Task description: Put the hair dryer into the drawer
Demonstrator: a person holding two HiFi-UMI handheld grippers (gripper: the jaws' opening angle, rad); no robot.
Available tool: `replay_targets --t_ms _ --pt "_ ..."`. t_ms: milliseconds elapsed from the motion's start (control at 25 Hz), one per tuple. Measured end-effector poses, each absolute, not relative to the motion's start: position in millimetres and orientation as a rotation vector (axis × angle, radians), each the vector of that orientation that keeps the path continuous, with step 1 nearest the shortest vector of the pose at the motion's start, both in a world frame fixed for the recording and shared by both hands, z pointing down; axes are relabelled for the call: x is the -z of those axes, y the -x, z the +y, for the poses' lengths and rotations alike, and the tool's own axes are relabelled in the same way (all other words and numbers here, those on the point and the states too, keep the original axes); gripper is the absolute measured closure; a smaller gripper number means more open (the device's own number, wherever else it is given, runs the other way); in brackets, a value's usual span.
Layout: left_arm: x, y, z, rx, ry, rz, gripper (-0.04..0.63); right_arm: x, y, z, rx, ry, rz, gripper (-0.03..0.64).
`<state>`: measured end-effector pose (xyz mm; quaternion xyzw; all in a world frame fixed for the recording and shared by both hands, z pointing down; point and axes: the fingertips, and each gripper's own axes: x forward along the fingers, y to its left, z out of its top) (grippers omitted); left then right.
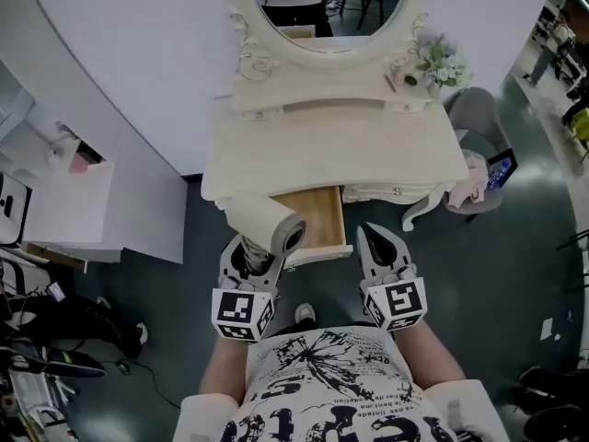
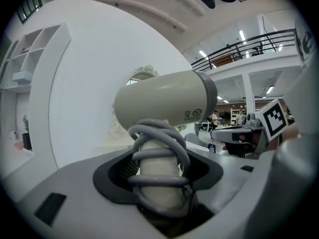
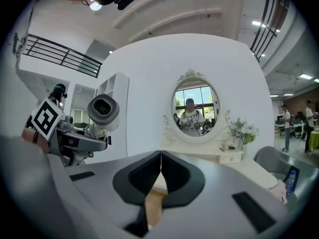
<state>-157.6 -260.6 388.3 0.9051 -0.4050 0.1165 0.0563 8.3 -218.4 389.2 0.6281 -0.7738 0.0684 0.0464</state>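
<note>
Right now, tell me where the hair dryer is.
Head view, lower centre-left: the hair dryer is held by its cord-wrapped handle in the left gripper, at the left front corner of the open drawer of the dressing table.

A curved white wall (image 1: pixel 120 63) swept behind a cream dressing-table surface (image 1: pixel 405 150) with an oval mirror (image 1: pixel 327 12) — flowers (image 1: pixel 442 63) sat at its right corner. Dark grey floor (image 1: pixel 515 274) lay below, a grey chair (image 1: pixel 479 118) stood alongside — strip lights (image 2: pixel 242 35) glowed above a railed balcony (image 2: pixel 249 43).
</note>
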Motion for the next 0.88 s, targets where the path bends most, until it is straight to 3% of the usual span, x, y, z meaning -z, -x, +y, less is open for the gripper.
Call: replay_targets --t_ms 440,880 --pt "-460.3 141.1 -321.7 -0.539 -2.804 -0.937 0.322 -423.3 -4.2 -282.0 -0.304 -1.905 -2.349 0.600" --pt "-594.2 99.2 -339.2 -1.088 -2.861 -0.389 0.322 -463.5 -24.5 -325.5 -0.313 -1.788 -2.340 0.600"
